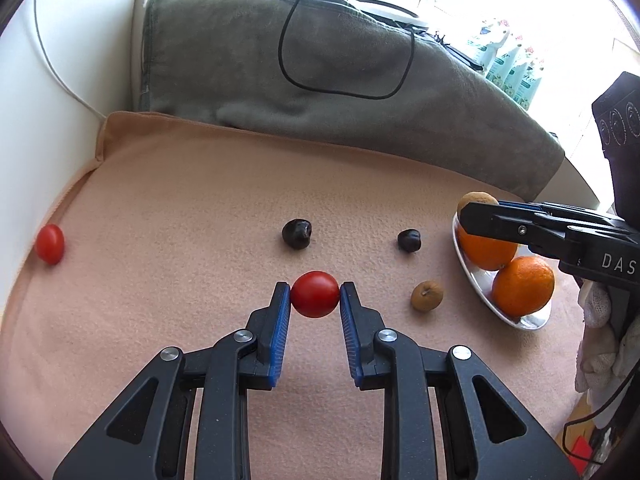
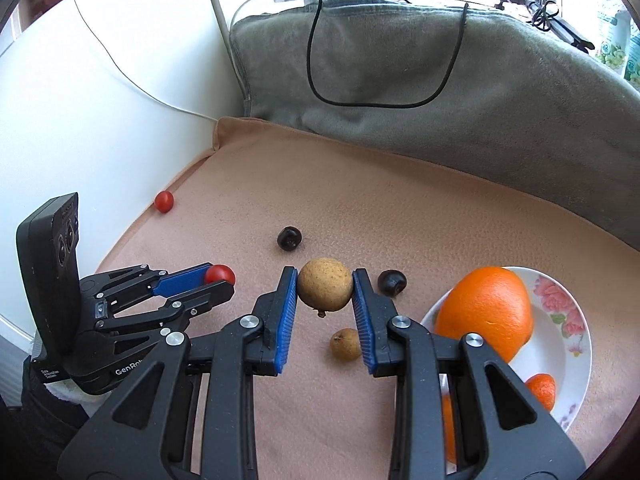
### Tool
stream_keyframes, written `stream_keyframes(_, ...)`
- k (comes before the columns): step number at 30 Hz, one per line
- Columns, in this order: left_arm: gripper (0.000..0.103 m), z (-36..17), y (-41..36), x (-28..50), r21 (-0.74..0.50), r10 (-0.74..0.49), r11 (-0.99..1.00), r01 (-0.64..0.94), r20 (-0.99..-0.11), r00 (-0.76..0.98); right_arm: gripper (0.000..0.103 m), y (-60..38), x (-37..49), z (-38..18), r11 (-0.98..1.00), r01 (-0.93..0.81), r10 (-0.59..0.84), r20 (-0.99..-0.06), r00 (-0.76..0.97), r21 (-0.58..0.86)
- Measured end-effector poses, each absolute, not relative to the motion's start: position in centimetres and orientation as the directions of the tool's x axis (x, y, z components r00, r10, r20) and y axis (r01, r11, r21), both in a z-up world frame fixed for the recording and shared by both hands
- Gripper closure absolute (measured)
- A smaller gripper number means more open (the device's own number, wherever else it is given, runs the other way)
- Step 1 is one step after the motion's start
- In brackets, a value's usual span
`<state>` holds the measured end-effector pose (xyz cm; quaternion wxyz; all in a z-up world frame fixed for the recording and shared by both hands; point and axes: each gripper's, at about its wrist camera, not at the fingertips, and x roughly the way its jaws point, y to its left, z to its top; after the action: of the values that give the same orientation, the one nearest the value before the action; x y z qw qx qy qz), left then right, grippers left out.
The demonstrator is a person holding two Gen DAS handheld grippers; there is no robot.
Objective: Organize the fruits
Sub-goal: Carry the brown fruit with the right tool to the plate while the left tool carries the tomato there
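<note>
My left gripper (image 1: 315, 294) is shut on a red cherry tomato (image 1: 315, 294), also seen in the right wrist view (image 2: 220, 274). My right gripper (image 2: 325, 290) is shut on a tan longan (image 2: 325, 290) and holds it above the peach cloth, near the plate (image 2: 576, 320). In the left wrist view the right gripper (image 1: 476, 216) hovers over the plate (image 1: 476, 280) with the longan (image 1: 478, 199) in it. The plate holds oranges (image 2: 486, 312). On the cloth lie a second tomato (image 1: 49, 244), two dark fruits (image 1: 296, 233) (image 1: 409, 240) and another longan (image 1: 427, 295).
A grey blanket (image 1: 320, 80) with a black cable (image 1: 344, 60) lies behind the peach cloth (image 1: 180, 240). A white wall (image 1: 60, 100) bounds the left side. Cluttered items and bottles (image 1: 508, 68) stand at the far right.
</note>
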<state>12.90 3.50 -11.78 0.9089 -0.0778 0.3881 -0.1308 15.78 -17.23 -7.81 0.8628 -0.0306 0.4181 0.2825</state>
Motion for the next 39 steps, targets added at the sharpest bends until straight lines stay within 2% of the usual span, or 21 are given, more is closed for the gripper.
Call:
stream_keyframes(14,0.079,-8.2,-1.9,13.2,-0.253,-0.399,0.917,0.309,-0.621,0.675,0.074,-27.6,13.7,-5.2,0.906,-0.378,0.397,-0.691,0.605,0.190)
stream_keyframes(27,0.079,-6.8,-8.5,14.7,-0.239,-0.478,0.872,0.427,-0.603,0.639,0.074,-34.2,13.0,-7.0,0.939,-0.273,0.338,-0.713,0.614,0.210)
stream_keyframes(39,0.079,-6.5,-13.7,15.9,-0.209,-0.510,0.841,0.500,-0.615,0.601,0.074,-36.8,12.6,-9.7,0.938,-0.242,0.343,-0.744,0.573,0.246)
